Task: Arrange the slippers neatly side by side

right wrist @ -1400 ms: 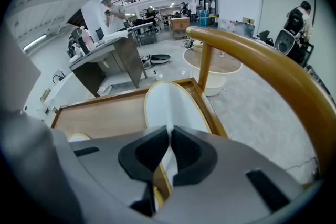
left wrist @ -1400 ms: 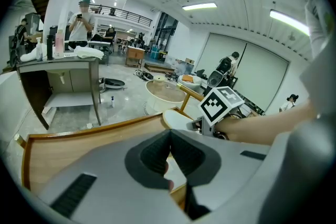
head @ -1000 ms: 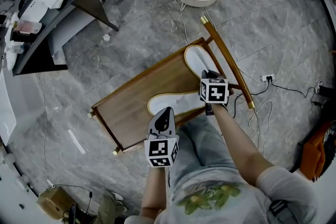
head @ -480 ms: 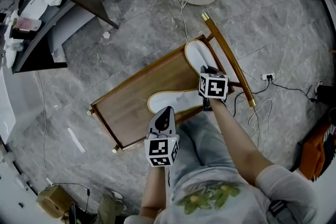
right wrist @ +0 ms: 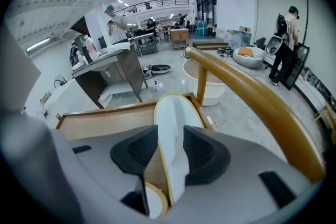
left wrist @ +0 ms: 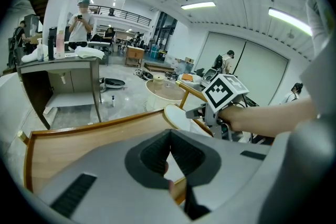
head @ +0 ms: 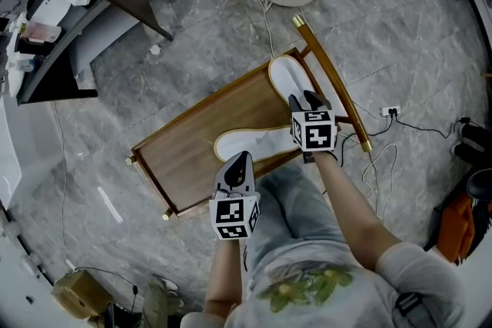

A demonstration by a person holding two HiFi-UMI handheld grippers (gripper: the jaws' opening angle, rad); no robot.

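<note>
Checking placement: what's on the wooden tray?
Two white slippers: far slipper at the tray's corner, near slipper along its front edge. The right gripper, jaws just opened astride it, hides the far slipper's near end.

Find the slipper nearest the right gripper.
Head view: the slipper lies in the tray's far right corner, beside the handle. The right gripper, jaws just opened, straddles its near end.

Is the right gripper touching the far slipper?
Cannot tell. Right gripper view: the right gripper, jaws just opened, straddles the far slipper; one pad overlaps it.
</note>
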